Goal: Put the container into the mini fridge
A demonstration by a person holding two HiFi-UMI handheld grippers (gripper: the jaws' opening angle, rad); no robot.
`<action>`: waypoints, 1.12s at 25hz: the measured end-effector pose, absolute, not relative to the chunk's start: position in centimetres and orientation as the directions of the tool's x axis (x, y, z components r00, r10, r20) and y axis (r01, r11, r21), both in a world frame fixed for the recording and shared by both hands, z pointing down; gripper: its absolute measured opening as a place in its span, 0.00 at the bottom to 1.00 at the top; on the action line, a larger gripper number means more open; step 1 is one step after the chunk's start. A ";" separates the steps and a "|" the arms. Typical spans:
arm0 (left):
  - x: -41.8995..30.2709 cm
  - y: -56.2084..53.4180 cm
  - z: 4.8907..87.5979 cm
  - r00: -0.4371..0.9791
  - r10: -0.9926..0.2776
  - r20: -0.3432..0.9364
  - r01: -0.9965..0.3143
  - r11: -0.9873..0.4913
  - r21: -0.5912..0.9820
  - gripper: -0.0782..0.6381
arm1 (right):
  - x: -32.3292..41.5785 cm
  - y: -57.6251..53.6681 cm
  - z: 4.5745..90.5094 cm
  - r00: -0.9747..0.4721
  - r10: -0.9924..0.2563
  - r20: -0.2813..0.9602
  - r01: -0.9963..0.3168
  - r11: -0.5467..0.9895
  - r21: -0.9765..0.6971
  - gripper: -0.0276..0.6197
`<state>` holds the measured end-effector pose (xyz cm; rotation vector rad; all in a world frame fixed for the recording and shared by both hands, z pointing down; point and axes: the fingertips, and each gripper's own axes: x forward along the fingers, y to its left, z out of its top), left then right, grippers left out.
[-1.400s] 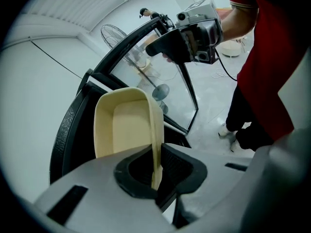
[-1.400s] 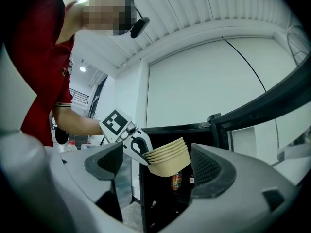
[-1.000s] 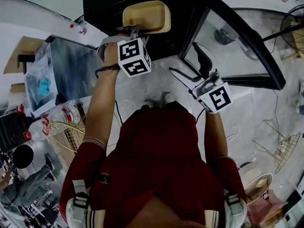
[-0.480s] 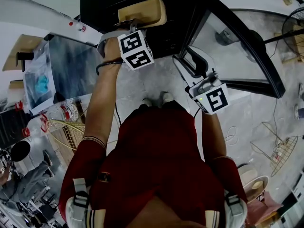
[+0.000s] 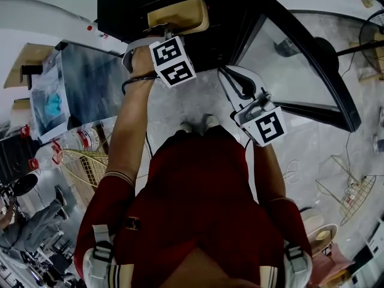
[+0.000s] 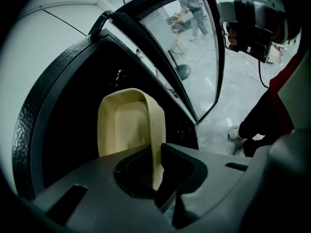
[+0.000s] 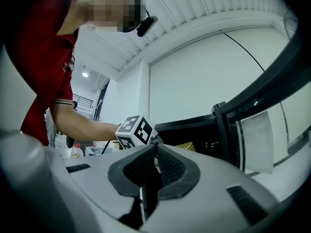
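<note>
item: container (image 5: 180, 14), beige, shallow, with rounded corners.
location: at the open mouth of the mini fridge (image 5: 135, 2), seen against the dark interior. impossible to tell whether resting on anything inside.
left hand-held gripper (image 6: 156, 171): clamped on one side wall of the container, with the wall pinched between the pads.
right hand-held gripper (image 7: 146, 178): jaws just closed together, nothing between them. held near the lower edge of the glass door (image 5: 300, 65).
done: door swung wide open, container carried to the opening. judged well past halfway.
left: push the container further in, set down on a shelf, release, withdraw. possibly shut the door afterwards.
note: fridge interior too dark for shelves to be made out.
</note>
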<state>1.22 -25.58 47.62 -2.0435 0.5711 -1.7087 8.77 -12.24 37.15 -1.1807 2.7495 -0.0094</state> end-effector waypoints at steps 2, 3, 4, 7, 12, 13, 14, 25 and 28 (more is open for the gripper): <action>1.2 -25.6 48.0 0.156 -0.540 0.827 -0.041 -0.840 -0.540 0.17 | 8.8 -12.3 37.4 -0.682 -0.719 -0.133 -0.717 0.693 -0.071 0.08; 1.2 -25.7 48.2 0.151 -0.532 0.833 -0.037 -0.845 -0.533 0.17 | 8.9 -12.3 37.5 -0.682 -0.719 -0.133 -0.717 0.694 -0.074 0.07; 1.1 -25.7 48.4 0.145 -0.524 0.839 -0.033 -0.850 -0.525 0.17 | 9.0 -12.4 37.6 -0.682 -0.720 -0.132 -0.717 0.693 -0.077 0.07; 0.9 -25.7 48.9 0.124 -0.504 0.855 -0.024 -0.863 -0.505 0.17 | 9.4 -12.4 37.9 -0.680 -0.722 -0.131 -0.718 0.691 -0.086 0.07; 0.9 -25.7 48.8 0.107 -0.505 0.857 -0.015 -0.862 -0.506 0.17 | 9.6 -12.5 38.4 -0.679 -0.723 -0.130 -0.716 0.691 -0.103 0.07; 0.8 -25.6 48.7 0.107 -0.507 0.855 -0.015 -0.861 -0.509 0.17 | 9.6 -12.5 38.6 -0.679 -0.723 -0.129 -0.716 0.691 -0.104 0.07; 0.7 -25.6 48.6 0.108 -0.511 0.853 -0.016 -0.859 -0.512 0.17 | 9.6 -12.5 38.7 -0.679 -0.723 -0.128 -0.716 0.691 -0.105 0.07; 0.1 -26.0 46.9 0.094 -0.522 0.848 -0.020 -0.852 -0.523 0.17 | 9.7 -12.4 39.2 -0.672 -0.729 -0.131 -0.718 0.684 -0.127 0.06; 0.1 -25.8 47.0 0.087 -0.516 0.852 -0.017 -0.856 -0.516 0.17 | 9.8 -12.3 39.3 -0.670 -0.731 -0.131 -0.719 0.682 -0.130 0.06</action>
